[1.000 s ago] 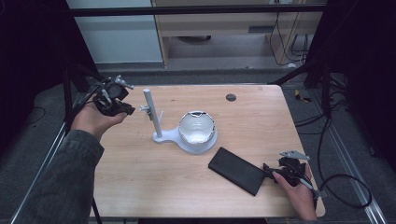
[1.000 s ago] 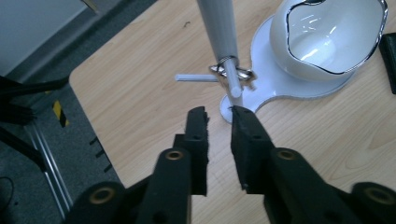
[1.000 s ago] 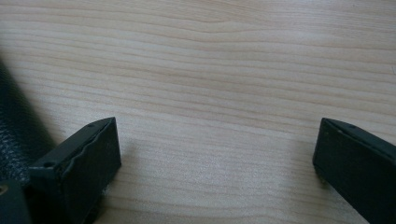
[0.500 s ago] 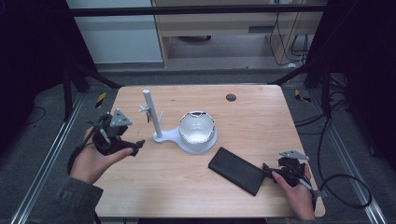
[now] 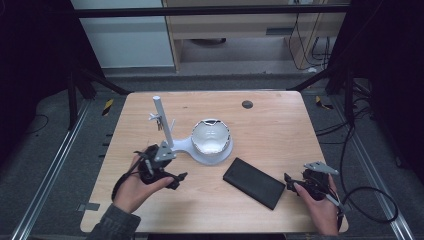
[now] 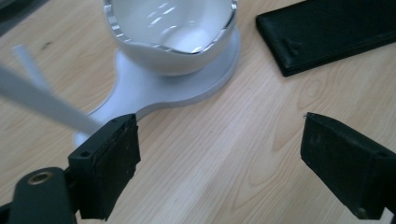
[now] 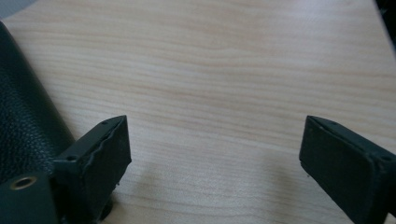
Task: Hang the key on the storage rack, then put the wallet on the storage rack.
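— From the high view, which of your hands is nearer the flat black leather-look case (image 5: 253, 182)?

— My right gripper (image 5: 295, 184) is just beside its near-right short end, jaws spread wide, its jaws just having narrowed a little, nothing between them. The case lies on the table (image 5: 280, 125), long axis running from far-left to near-right. My left gripper (image 5: 170, 179) sits near the white stand with a shiny bowl-shaped mirror (image 5: 210, 141), wide open and empty too.

— And the left gripper view?

— The stand's base (image 6: 154, 91) is ahead, the case (image 6: 327, 32) off to the upper right, well apart.

— The right gripper view?

— The case's (image 7: 21, 121) grained edge lies by my left-hand pad (image 7: 100, 163); bare wood between the jaws.
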`<state>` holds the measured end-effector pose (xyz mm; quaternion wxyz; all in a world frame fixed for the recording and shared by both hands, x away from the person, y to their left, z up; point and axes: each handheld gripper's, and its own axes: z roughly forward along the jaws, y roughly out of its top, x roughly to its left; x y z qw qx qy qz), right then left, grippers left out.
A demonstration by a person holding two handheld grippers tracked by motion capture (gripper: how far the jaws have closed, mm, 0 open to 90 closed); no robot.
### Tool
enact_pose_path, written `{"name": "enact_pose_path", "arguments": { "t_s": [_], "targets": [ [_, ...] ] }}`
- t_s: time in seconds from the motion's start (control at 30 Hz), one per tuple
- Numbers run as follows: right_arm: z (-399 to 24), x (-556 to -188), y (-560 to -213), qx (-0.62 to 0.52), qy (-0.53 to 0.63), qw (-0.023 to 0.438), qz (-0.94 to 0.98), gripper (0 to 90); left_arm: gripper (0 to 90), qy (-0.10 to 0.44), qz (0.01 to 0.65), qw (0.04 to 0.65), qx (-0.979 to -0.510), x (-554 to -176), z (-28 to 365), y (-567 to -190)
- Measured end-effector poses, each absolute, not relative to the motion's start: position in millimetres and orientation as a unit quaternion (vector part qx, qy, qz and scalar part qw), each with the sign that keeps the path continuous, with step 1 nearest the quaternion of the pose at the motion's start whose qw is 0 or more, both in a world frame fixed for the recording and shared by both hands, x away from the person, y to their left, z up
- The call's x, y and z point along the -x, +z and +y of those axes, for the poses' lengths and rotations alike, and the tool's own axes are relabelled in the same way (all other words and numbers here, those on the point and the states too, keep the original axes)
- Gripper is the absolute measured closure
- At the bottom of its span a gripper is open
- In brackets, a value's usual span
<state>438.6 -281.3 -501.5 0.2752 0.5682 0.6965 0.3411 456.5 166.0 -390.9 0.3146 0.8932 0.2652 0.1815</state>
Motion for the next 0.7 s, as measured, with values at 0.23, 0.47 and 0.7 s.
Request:
{"name": "enact_pose_path", "arguments": {
  "t_s": [0.23, 0.47, 0.7],
  "targets": [
    [-274, -427, -491, -0.547, 0.353, 0.303, 0.696, 13.4, 15.4, 0.167, 0.236, 0.316, -0.903, -461, 134, -405],
    [-271, -409, -476, -0.530, 0.363, 0.308, 0.702, 15.6, 23.0, 0.158, 0.233, 0.325, -0.903, -457, 121, -406],
    [-272, -399, -463, -0.508, 0.361, 0.284, 0.729, 21.3, 35.9, 0.134, 0.236, 0.326, -0.906, -462, 112, -416]
  ]
}}
